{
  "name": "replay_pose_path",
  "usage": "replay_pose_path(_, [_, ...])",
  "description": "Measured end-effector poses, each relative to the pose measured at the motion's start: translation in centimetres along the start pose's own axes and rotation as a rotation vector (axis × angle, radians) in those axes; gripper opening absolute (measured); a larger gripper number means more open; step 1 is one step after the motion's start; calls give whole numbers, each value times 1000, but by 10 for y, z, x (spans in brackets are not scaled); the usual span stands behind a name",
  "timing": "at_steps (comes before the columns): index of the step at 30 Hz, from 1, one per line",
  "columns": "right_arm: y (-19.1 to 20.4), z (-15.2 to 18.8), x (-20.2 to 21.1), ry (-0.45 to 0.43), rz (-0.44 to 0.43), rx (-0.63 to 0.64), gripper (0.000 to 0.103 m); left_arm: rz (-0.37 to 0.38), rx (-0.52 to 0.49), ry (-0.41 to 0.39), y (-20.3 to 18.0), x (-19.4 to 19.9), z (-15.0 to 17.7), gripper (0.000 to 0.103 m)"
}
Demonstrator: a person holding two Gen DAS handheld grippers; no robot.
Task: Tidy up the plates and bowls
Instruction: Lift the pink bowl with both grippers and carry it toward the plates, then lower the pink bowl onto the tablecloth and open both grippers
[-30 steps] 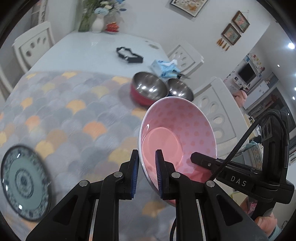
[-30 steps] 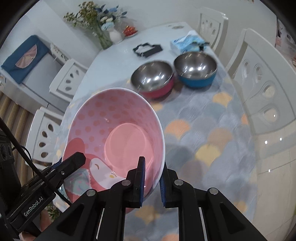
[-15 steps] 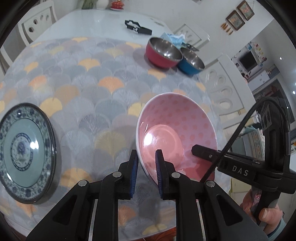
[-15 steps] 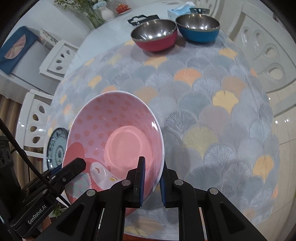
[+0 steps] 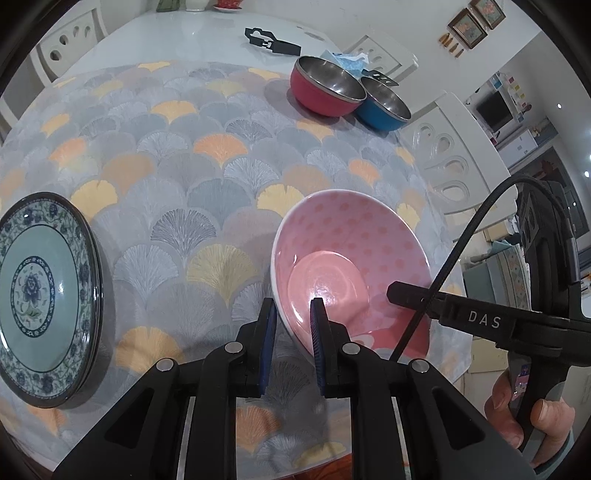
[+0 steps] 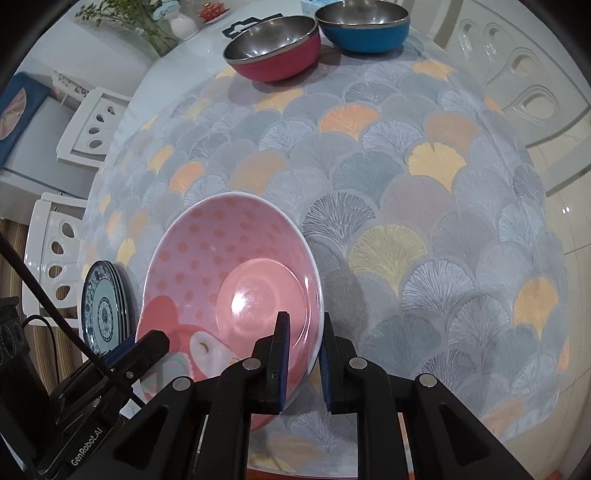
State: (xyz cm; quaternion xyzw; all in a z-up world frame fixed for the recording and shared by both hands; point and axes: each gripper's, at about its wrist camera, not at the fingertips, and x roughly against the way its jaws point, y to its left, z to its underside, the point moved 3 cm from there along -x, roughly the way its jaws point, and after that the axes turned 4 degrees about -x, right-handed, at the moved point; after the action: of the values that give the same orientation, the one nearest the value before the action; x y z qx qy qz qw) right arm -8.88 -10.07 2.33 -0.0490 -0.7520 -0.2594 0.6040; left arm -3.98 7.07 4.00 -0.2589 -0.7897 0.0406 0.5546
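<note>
A pink polka-dot bowl [image 5: 351, 258] is held tilted, low over the patterned tablecloth [image 5: 207, 166] near the table's front. My left gripper [image 5: 291, 325] is shut on its left rim. My right gripper [image 6: 303, 343] is shut on its right rim; the bowl also shows in the right wrist view [image 6: 221, 273]. A stack of blue-and-green patterned plates [image 5: 37, 299] lies at the left, also visible in the right wrist view [image 6: 105, 310]. A red steel bowl [image 5: 325, 88] and a blue steel bowl [image 5: 384, 107] stand side by side at the far right.
A tissue pack [image 5: 347, 59] and a black object [image 5: 269, 38] lie on the bare white tabletop beyond the cloth. White chairs [image 5: 447, 155] surround the table. A vase with flowers [image 6: 173, 18] stands at the far end.
Both grippers have carried the pink bowl downward and toward the table's front; the cloth, the plates and the steel bowls now look closer.
</note>
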Motion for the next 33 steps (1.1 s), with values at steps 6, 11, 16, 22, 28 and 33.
replay_pose_path(6, [-6,2,4,14,-29,-61,15,0,6,-16,2,4,-2,14])
replay_pose_path(11, [-16,-2,32,-9,-85,-115,15,-11,11,-74,10,25,-8,14])
replay_pose_path(16, [-15,-4,66,-62,-135,-148,17,2,19,-134,14,50,-20,14])
replay_pose_path(22, [-1,0,78,6,-361,-301,38,54,-8,-188,4,73,-38,18])
replay_pose_path(28, [9,6,101,-60,-338,-255,41,44,-148,-263,-23,95,-65,18])
replay_pose_path(33, [-7,-9,95,-20,-397,-332,45,92,-191,-312,-44,103,-94,20])
